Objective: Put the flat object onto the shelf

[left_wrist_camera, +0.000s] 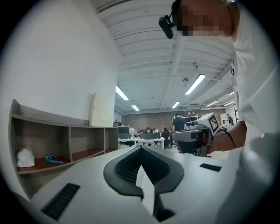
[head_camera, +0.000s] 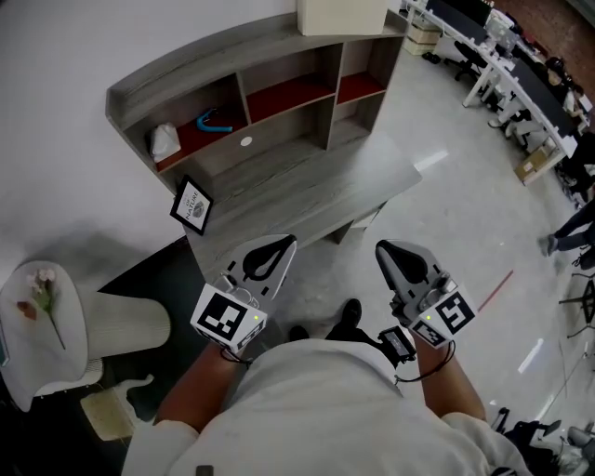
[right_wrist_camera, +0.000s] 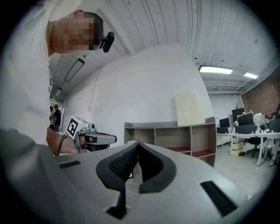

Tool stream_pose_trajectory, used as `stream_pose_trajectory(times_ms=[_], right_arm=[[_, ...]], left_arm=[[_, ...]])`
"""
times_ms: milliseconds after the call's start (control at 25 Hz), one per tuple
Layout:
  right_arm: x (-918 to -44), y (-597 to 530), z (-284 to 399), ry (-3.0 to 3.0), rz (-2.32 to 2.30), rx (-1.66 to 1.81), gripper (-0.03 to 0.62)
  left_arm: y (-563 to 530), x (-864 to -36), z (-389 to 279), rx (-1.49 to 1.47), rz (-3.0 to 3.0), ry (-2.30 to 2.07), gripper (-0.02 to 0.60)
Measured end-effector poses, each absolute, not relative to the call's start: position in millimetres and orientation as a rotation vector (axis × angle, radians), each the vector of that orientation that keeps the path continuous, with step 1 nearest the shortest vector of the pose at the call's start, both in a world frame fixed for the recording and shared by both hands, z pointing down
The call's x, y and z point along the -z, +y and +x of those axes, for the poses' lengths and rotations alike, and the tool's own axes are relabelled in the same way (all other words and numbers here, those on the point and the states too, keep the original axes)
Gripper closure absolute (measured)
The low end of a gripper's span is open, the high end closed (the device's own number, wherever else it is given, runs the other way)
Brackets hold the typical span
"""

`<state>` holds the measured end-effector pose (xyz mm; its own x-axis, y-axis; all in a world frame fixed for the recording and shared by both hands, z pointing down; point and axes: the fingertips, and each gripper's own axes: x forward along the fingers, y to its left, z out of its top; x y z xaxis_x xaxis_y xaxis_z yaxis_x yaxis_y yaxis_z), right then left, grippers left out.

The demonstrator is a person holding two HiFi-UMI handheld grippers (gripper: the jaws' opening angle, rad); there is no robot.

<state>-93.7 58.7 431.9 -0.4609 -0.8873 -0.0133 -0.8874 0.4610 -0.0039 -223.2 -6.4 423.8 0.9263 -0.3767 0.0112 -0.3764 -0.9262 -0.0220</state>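
A flat cream board (head_camera: 342, 14) stands upright on top of the grey shelf unit (head_camera: 130, 88), leaning on the white wall. The board also shows in the left gripper view (left_wrist_camera: 103, 109) and in the right gripper view (right_wrist_camera: 189, 108). My left gripper (head_camera: 284, 244) and right gripper (head_camera: 383, 249) hang side by side close to my body, short of the desk's front edge, far from the board. Both are shut with nothing in them. Each gripper's jaws meet at the tips in its own view: left gripper (left_wrist_camera: 141, 148), right gripper (right_wrist_camera: 136, 143).
The grey desk (head_camera: 307, 191) carries the shelf unit. A small black-framed card (head_camera: 191, 205) stands at its left end. The cubbies hold a white crumpled thing (head_camera: 165, 141) and a blue curved item (head_camera: 214, 123). A white seat with a flower (head_camera: 42, 316) is at left; office desks (head_camera: 521, 74) far right.
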Motion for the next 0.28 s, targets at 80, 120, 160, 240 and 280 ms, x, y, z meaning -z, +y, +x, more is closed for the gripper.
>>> stream_pose_trajectory(times_ms=[80, 120, 160, 240, 280], right_arm=[[-432.5, 60.3, -101.3, 2.684, -1.616, -0.004, 0.574], [-432.3, 60.5, -105.4, 2.694, -1.611, -0.012, 0.574], [-431.7, 60.1, -109.4, 2.704, -1.604, -0.024, 0.574], [-430.1, 58.0, -116.7, 2.725, -1.588, -0.051, 0.574], [-429.3, 56.7, -120.2, 2.734, -1.580, -0.063, 0.574]], left_arm=[[-2.2, -426.3, -225.6, 0.035, -3.044, 0.575, 0.569], [-1.1, -428.3, -226.9, 0.048, -3.044, 0.567, 0.569], [-0.6, -430.4, -228.6, 0.067, -3.053, 0.565, 0.569], [-1.0, -434.5, -232.8, 0.113, -3.089, 0.572, 0.569], [-1.3, -436.3, -235.0, 0.137, -3.109, 0.577, 0.569]])
